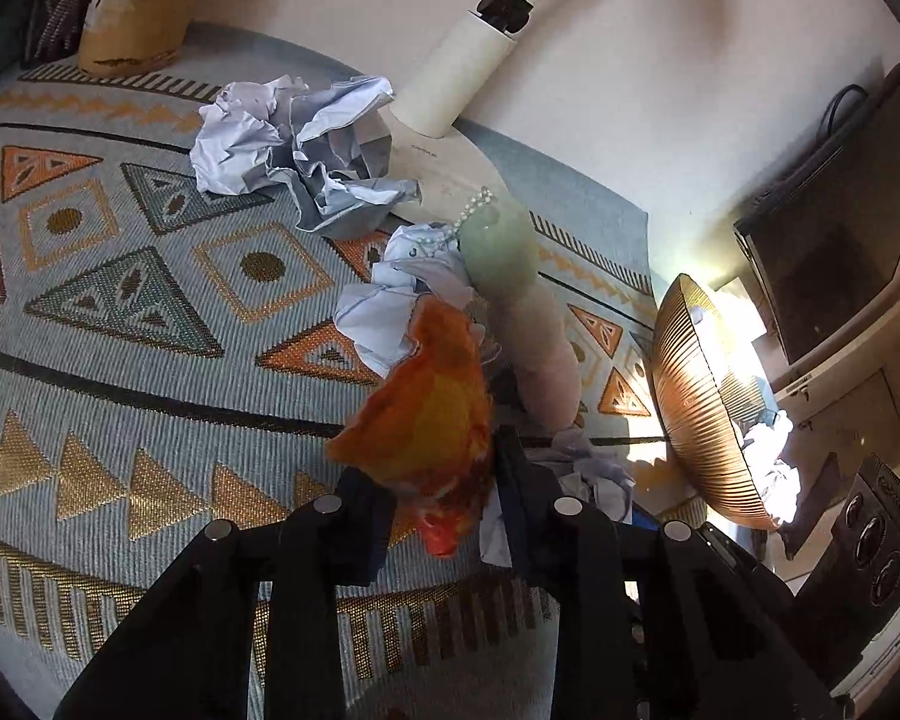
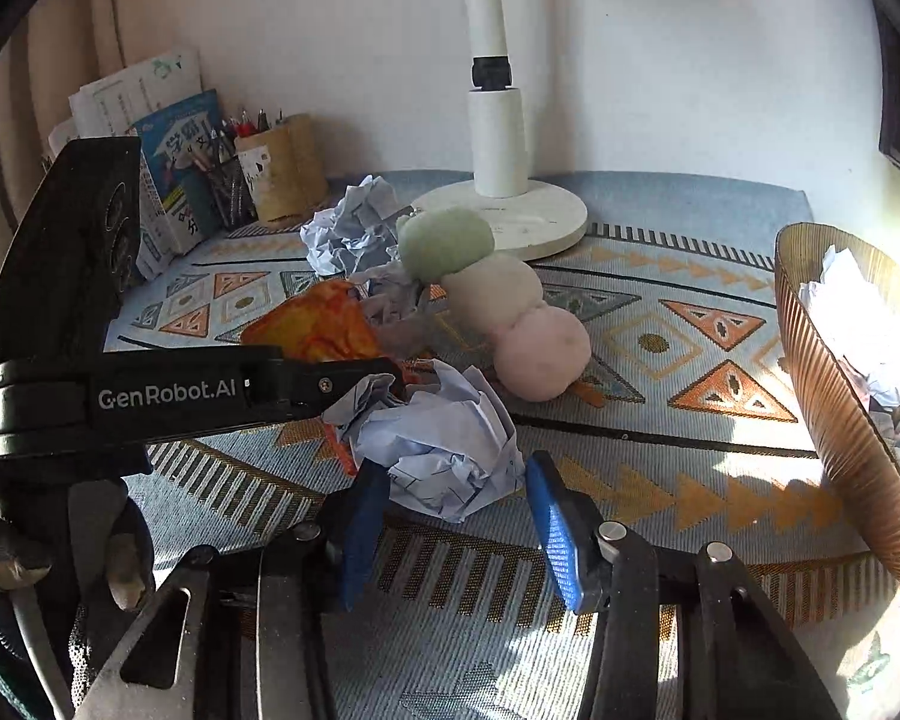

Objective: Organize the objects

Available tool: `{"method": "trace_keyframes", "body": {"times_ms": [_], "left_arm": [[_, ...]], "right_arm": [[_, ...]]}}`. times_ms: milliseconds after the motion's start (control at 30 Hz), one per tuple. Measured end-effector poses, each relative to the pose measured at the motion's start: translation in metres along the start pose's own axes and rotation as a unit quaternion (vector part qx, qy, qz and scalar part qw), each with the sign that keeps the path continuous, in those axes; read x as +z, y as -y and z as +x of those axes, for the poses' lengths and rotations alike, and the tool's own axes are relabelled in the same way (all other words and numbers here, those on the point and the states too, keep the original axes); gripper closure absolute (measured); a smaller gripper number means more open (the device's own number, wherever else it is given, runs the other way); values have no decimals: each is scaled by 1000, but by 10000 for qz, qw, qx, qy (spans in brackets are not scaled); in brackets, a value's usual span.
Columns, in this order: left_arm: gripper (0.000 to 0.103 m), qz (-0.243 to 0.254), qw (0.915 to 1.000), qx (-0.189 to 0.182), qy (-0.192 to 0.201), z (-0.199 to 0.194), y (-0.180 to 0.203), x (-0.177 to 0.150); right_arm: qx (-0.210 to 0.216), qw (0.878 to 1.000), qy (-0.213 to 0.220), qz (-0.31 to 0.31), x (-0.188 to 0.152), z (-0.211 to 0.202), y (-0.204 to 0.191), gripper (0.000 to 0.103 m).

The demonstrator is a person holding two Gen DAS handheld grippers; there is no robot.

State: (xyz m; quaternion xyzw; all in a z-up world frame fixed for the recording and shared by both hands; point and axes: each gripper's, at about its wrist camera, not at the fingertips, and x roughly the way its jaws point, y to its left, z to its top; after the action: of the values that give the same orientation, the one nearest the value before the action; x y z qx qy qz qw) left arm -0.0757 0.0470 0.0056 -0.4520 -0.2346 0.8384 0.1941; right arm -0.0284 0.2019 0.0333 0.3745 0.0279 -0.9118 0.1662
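Note:
My left gripper (image 1: pixel 441 483) is shut on an orange plush piece (image 1: pixel 426 414), which belongs to a plush toy with green, cream and pink balls (image 1: pixel 525 306). In the right wrist view the left gripper (image 2: pixel 384 375) reaches in from the left over the orange piece (image 2: pixel 318 324) beside the plush toy (image 2: pixel 498 294). My right gripper (image 2: pixel 450 480) is open, its blue pads (image 2: pixel 561 540) on either side of a crumpled paper ball (image 2: pixel 444 444) on the patterned cloth. Another paper ball (image 2: pixel 348 234) lies behind; it also shows in the left wrist view (image 1: pixel 294 144).
A ribbed amber bowl (image 2: pixel 834 414) holding crumpled paper stands at the right; it also shows in the left wrist view (image 1: pixel 696 396). A white lamp base (image 2: pixel 540 216) stands at the back. A pen holder (image 2: pixel 282 168) and books (image 2: pixel 174 168) stand back left.

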Motion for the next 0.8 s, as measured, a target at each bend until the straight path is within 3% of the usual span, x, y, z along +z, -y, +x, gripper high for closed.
{"method": "trace_keyframes", "body": {"times_ms": [67,167,267,400,467,567,633,700,800], "left_arm": [[80,-53,9999,-84,39,-4,-2,-3],[82,50,9998,79,180,-17,1,-12],[82,141,9993,-1,359,-43,3,-28],[82,597,9963,-584,-223,-65,7,-46],[82,1073,9905,-594,-620,-65,17,-51],[80,1653,9831,-24,-787,-56,28,-52],[69,1687,9827,153,-752,-47,29,-45],[63,1629,9827,637,-611,-41,22,-36],[62,1536,9762,1527,-135,-43,8,-23]], "right_arm": [[-89,9999,139,6,-2,-8,1,57],[-260,9991,334,34,-7,-23,4,57],[-399,9987,309,13,-20,-42,10,57],[-576,9975,332,-252,-33,-69,23,56],[-638,9973,268,-242,-36,-69,31,56],[-489,9985,115,196,-44,-58,49,56],[-500,9984,98,259,-43,-57,51,56],[-424,9989,85,195,-44,-56,49,55],[-419,9991,-15,41,-45,-52,42,55]]}}
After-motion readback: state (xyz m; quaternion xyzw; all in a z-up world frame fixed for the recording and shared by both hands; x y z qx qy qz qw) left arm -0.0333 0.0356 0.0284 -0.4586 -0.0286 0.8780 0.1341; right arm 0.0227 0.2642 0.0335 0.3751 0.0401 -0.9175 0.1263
